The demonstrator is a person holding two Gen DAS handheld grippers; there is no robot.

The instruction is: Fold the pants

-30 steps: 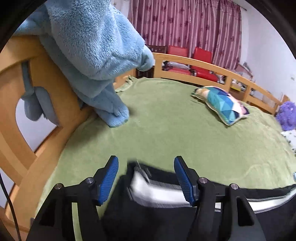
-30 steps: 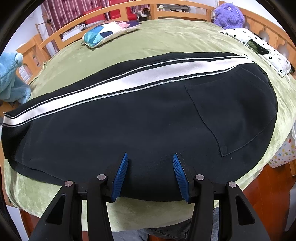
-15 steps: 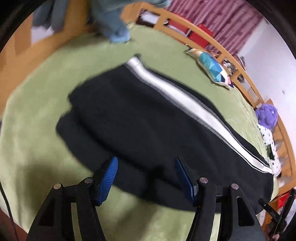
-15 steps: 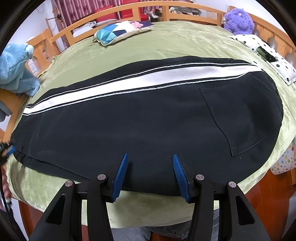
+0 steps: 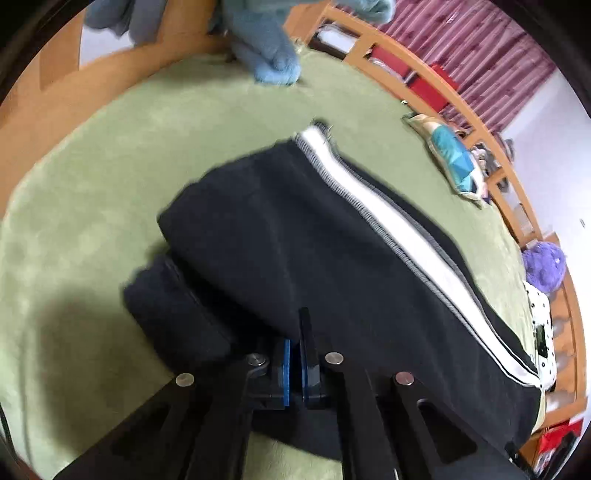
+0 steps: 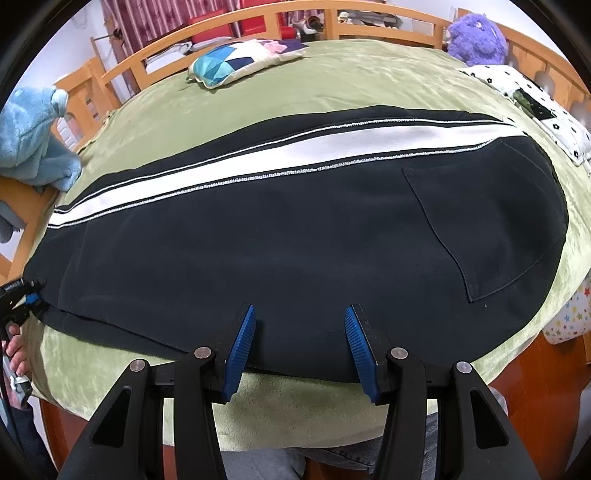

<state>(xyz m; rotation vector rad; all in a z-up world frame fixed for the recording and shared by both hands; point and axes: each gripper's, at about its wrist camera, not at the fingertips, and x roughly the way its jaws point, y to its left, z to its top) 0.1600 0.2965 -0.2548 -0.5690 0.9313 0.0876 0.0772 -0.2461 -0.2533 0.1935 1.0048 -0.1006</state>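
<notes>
Black pants (image 6: pixel 295 240) with a white side stripe (image 6: pixel 258 162) lie folded lengthwise across the green bed cover. In the left wrist view the leg end of the pants (image 5: pixel 295 240) lies just ahead. My left gripper (image 5: pixel 295 347) is shut on the near edge of the pant legs. It also shows at the far left of the right wrist view (image 6: pixel 22 295). My right gripper (image 6: pixel 299 332) is open, with its fingertips over the near edge of the pants at mid-length. A back pocket (image 6: pixel 480 221) shows on the right.
A green cover (image 6: pixel 332 92) spreads over the wooden-railed bed (image 6: pixel 258 18). A blue plush toy (image 6: pixel 33 140) sits at the left rail. A patterned pillow (image 6: pixel 236 62) lies at the far side, and a purple plush (image 6: pixel 476 33) and a dotted cloth (image 6: pixel 535 107) at the right.
My left gripper swung down from the bed's far end to the pant legs and has shut on their near edge. The right gripper stayed open and hardly moved.
</notes>
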